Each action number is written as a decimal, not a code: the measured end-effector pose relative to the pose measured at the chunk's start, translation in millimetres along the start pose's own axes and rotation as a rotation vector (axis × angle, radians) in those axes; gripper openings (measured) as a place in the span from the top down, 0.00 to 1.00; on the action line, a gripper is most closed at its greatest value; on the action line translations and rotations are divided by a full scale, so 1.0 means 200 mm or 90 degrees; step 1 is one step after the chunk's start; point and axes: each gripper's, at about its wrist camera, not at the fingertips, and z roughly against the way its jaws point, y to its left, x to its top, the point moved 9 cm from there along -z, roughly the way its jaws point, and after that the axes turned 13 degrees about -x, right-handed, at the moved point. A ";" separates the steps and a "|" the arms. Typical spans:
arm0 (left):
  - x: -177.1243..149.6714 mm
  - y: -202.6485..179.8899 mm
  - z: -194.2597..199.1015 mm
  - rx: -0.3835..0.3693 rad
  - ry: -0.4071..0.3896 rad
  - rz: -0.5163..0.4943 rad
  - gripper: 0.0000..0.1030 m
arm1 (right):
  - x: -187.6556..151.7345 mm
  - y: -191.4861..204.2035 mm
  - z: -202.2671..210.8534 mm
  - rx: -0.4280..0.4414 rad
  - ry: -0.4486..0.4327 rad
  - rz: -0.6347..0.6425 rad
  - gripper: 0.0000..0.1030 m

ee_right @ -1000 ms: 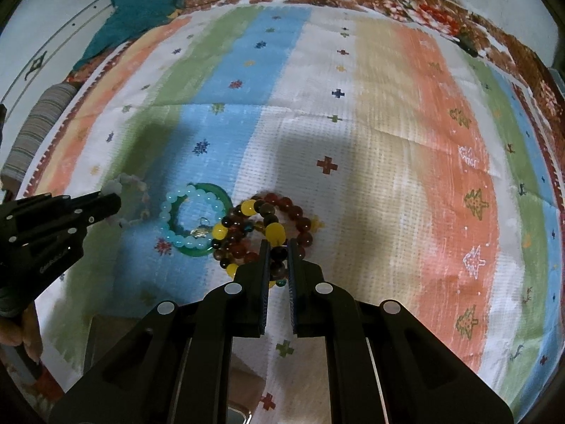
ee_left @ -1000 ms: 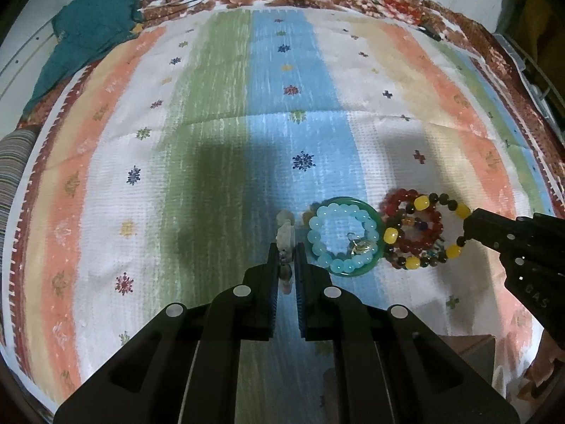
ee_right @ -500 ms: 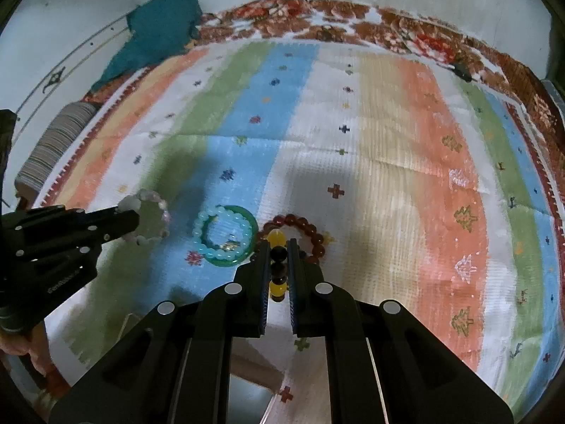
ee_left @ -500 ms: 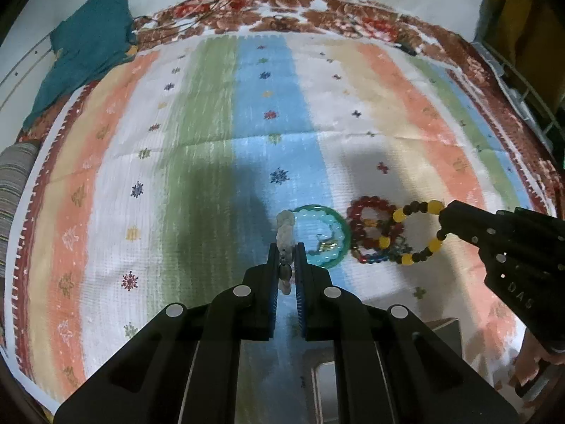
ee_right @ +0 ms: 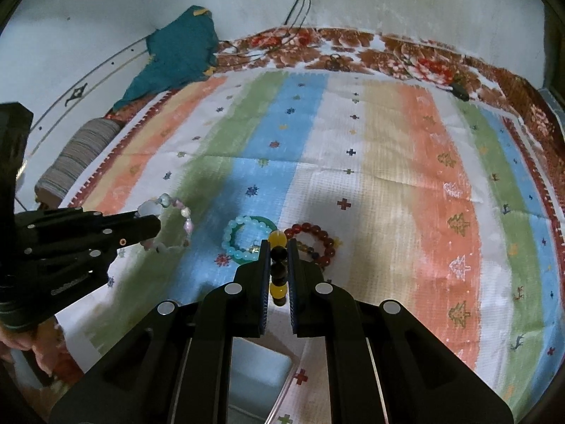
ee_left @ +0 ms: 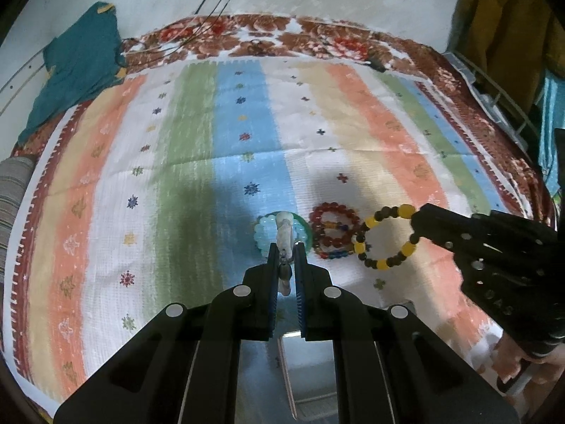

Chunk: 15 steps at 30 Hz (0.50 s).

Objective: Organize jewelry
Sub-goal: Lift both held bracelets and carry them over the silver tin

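While pale bead bracelet hangs pinched in left gripper fingers, yellow-and-black bead bracelet hangs clamped in right gripper; both loops upright above bed. Clear box sits directly below fingers, near both. Versus a second ago: both bracelets lifted off striped bedspread; teal bracelet, red bracelet remain.

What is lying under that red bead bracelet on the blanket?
Under the red bead bracelet a darker strand with small blue and yellow beads peeks out, resting on the striped blanket. How far that strand runs underneath is covered by the red beads and the right gripper.
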 end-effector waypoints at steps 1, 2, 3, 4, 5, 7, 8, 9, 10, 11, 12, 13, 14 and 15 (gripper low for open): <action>0.00 -0.01 0.02 -0.003 -0.004 -0.004 0.92 | 0.00 0.00 0.01 0.001 -0.005 0.001 0.90; -0.01 -0.03 0.03 -0.005 -0.007 -0.007 0.92 | -0.01 0.01 0.03 0.001 -0.008 0.001 0.90; -0.01 -0.04 0.04 -0.007 -0.009 -0.009 0.92 | -0.01 0.01 0.04 0.000 -0.014 0.002 0.90; -0.01 -0.05 0.05 -0.009 -0.011 -0.011 0.92 | -0.01 0.01 0.06 0.000 -0.019 0.003 0.90; -0.02 -0.06 0.06 -0.012 -0.013 -0.013 0.92 | -0.01 0.01 0.07 0.000 -0.023 0.004 0.90; -0.03 -0.07 0.08 -0.015 -0.016 -0.016 0.92 | -0.02 0.02 0.11 0.005 -0.031 0.007 0.90; -0.04 -0.08 0.09 -0.016 -0.017 -0.018 0.92 | -0.02 0.03 0.12 0.009 -0.032 0.008 0.90; -0.04 -0.09 0.10 -0.017 -0.019 -0.020 0.92 | -0.03 0.04 0.13 0.012 -0.033 0.010 0.90; -0.05 -0.10 0.11 -0.020 -0.020 -0.022 0.92 | -0.04 0.04 0.15 0.013 -0.036 0.012 0.90; -0.05 -0.10 0.11 -0.022 -0.020 -0.023 0.92 | -0.04 0.05 0.16 0.016 -0.040 0.013 0.90; -0.06 -0.11 0.12 -0.025 -0.022 -0.025 0.92 | -0.05 0.06 0.18 0.018 -0.043 0.014 0.90; -0.07 -0.12 0.14 -0.028 -0.024 -0.027 0.92 | -0.06 0.06 0.19 0.020 -0.045 0.015 0.90; -0.07 -0.13 0.15 -0.031 -0.026 -0.028 0.92 | -0.06 0.07 0.20 0.021 -0.046 0.016 0.90; -0.08 -0.14 0.15 -0.033 -0.026 -0.030 0.92 | -0.07 0.07 0.20 0.021 -0.048 0.018 0.90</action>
